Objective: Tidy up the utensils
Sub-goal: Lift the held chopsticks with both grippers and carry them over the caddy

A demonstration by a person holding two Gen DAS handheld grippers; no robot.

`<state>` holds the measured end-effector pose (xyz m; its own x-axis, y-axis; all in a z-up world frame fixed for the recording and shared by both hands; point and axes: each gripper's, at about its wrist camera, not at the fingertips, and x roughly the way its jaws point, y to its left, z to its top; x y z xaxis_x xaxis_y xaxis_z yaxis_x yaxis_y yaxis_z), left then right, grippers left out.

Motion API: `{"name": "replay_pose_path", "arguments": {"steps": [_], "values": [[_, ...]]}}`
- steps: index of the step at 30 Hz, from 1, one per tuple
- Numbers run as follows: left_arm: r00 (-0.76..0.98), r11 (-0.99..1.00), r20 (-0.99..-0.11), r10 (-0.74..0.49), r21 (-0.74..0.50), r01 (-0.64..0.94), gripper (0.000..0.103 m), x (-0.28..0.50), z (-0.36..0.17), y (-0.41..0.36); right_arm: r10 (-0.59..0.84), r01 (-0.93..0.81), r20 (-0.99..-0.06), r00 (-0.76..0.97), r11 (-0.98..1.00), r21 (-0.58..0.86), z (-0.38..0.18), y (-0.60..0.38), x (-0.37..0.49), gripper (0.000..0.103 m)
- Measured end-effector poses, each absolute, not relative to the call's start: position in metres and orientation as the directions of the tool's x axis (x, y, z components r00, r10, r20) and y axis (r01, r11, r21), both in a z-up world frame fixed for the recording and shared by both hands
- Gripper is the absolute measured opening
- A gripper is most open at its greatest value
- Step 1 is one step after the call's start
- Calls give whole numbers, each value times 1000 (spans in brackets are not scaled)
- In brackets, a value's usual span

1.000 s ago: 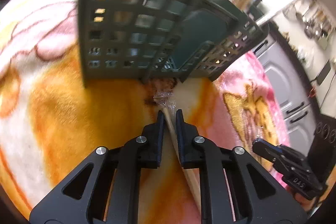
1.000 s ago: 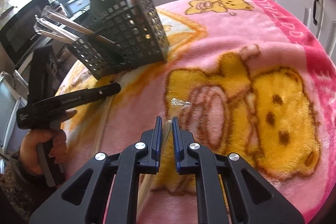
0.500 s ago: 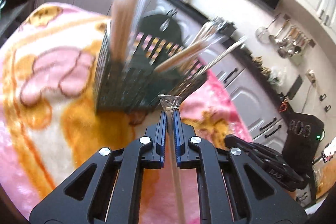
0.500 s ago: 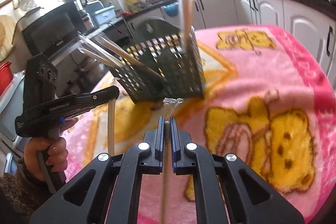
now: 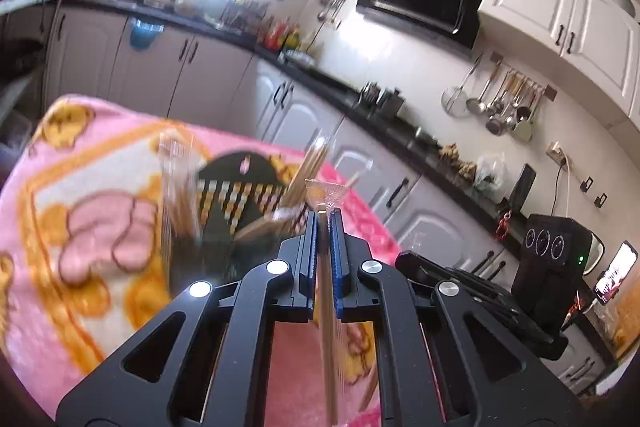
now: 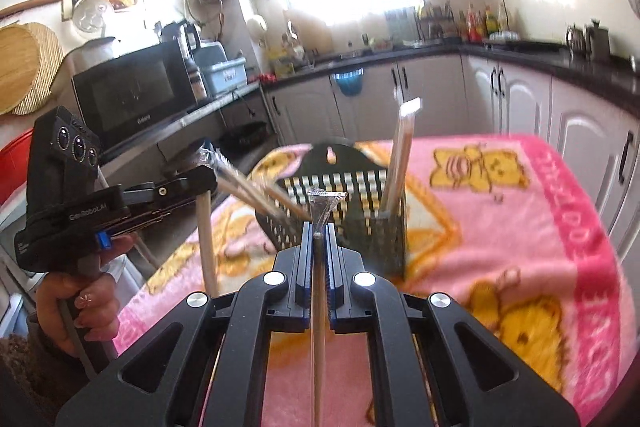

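My left gripper [image 5: 324, 217] is shut on a plastic-wrapped pair of wooden chopsticks [image 5: 326, 193], which hangs down between the fingers. My right gripper [image 6: 319, 227] is shut on another wrapped pair [image 6: 323, 203] in the same way. Both are held in the air above the pink blanket, short of the dark mesh utensil basket [image 6: 360, 223], which is blurred in the left wrist view [image 5: 236, 203]. The basket holds several wrapped chopstick pairs, some leaning left [image 6: 248, 187] and one upright [image 6: 402, 155]. The left gripper [image 6: 208, 179] shows at the left of the right wrist view, its stick [image 6: 208, 251] dangling.
A pink blanket with bear prints [image 6: 520, 247] covers the table. A hand [image 6: 80, 303] grips the left tool's handle. Kitchen cabinets [image 6: 520, 107] and dark countertops run behind, with a microwave [image 6: 128, 95] at the left. The right gripper body [image 5: 480, 291] sits close on the right.
Both grippers have lifted off the blanket with their chopsticks clamped and tilted upward. The basket now sits lower and further off in both views.
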<state>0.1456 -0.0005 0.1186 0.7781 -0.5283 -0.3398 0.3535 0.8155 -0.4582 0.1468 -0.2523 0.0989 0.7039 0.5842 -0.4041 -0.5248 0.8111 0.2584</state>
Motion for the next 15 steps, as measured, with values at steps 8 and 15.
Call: {"name": "replay_pose_path", "arguments": {"steps": [8,15], "values": [[866,866,-227,-447,-352,355,3,143,175,5,579,-531,-284,764,815,234,134,-256,158,6],[908,893,-166,-384,-319,319,4,155,206,16,580,-547,-207,788,814,197,159,-252,174,6]]}}
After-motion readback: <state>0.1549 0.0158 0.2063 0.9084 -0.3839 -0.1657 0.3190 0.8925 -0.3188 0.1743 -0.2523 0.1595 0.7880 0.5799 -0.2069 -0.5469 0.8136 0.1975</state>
